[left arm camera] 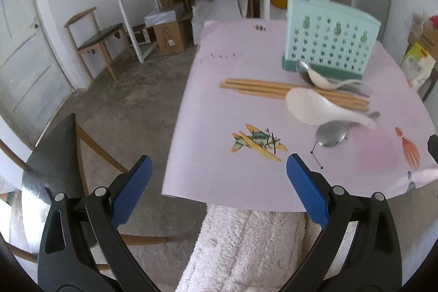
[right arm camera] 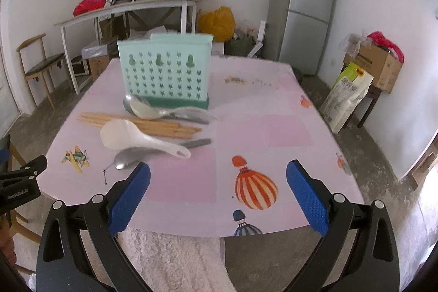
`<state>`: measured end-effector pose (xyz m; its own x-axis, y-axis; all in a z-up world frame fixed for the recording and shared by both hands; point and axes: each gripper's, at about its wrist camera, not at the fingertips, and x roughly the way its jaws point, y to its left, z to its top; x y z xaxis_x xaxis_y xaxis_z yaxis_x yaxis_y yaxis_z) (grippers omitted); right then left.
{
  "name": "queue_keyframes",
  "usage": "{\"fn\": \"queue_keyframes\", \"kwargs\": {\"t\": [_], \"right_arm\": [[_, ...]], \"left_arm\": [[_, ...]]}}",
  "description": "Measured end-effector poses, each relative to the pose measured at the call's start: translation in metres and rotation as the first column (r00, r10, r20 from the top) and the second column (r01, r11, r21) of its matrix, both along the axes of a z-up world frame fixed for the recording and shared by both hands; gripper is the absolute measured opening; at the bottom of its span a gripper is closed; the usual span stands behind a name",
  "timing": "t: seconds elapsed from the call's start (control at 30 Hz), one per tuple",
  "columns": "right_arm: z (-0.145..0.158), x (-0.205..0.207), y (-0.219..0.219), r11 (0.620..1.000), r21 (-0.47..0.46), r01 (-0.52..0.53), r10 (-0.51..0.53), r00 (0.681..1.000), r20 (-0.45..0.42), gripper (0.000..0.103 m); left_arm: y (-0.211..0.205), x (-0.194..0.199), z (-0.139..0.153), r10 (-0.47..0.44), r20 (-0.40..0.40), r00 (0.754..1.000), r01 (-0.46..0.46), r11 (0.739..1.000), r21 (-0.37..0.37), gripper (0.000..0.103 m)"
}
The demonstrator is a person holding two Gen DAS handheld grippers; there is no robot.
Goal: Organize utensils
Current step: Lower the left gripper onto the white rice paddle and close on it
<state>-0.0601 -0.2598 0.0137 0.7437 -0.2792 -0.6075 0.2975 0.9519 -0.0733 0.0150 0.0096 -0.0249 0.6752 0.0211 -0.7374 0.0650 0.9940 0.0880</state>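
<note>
Utensils (right arm camera: pixel 147 127) lie beyond both spread, seemingly empty fingers (right arm camera: pixel 128 199).

Surface materials: utensils, holder, table cover and gripper pads.

The perforated utensil holder (right arm camera: pixel 164 70) looks like matt mint plastic on a darker green base. The chopsticks (right arm camera: pixel 142 123) appear to be unfinished light wood. The white rice paddle (right arm camera: pixel 137 141) is smooth plastic with a slight sheen; the steel spoon (right arm camera: pixel 128 159) beneath it is brushed and dully reflective. The printed tablecloth (right arm camera: pixel 260 127) is smooth and faintly glossy. The right gripper (right arm camera: pixel 218 193) and left gripper (left arm camera: pixel 219 182) carry blue pads (right arm camera: pixel 308 199) with a fine dimpled, matt texture.
</note>
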Motion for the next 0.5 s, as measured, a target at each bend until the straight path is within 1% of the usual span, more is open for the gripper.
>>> {"fn": "queue_keyframes", "kwargs": {"t": [0.07, 0.13, 0.2, 0.27, 0.33, 0.43, 0.5], "right_arm": [[-0.012, 0.009, -0.005, 1.000, 0.015, -0.003, 0.004, 0.999, -0.037, 0.097], [-0.024, 0.016, -0.008, 0.999, 0.032, -0.008, 0.011, 0.997, -0.074, 0.097], [-0.038, 0.025, -0.012, 0.998, 0.053, -0.018, 0.024, 0.993, -0.117, 0.097], [-0.048, 0.033, -0.013, 0.997, 0.069, -0.027, 0.036, 0.989, -0.143, 0.097], [-0.060, 0.040, -0.015, 0.996, 0.086, -0.036, 0.051, 0.984, -0.170, 0.097], [-0.075, 0.050, -0.016, 0.993, 0.103, -0.052, 0.072, 0.976, -0.207, 0.097], [-0.083, 0.054, -0.016, 0.991, 0.117, -0.070, 0.094, 0.973, -0.213, 0.097]], "left_arm": [[-0.003, 0.003, -0.009, -0.018, -0.024, 1.000, 0.018, 1.000, -0.012, 0.095], [-0.004, 0.008, -0.015, -0.050, -0.049, 0.997, 0.048, 0.997, -0.053, 0.095], [-0.003, 0.014, -0.021, -0.098, -0.064, 0.993, 0.091, 0.989, -0.117, 0.095], [0.002, 0.019, -0.026, -0.141, -0.072, 0.987, 0.124, 0.973, -0.193, 0.095], [0.005, 0.023, -0.028, -0.151, -0.053, 0.987, 0.133, 0.959, -0.252, 0.095], [0.008, 0.031, -0.030, -0.168, -0.012, 0.986, 0.156, 0.938, -0.310, 0.095], [0.007, 0.041, -0.033, -0.171, -0.017, 0.985, 0.158, 0.937, -0.311, 0.095]]}}
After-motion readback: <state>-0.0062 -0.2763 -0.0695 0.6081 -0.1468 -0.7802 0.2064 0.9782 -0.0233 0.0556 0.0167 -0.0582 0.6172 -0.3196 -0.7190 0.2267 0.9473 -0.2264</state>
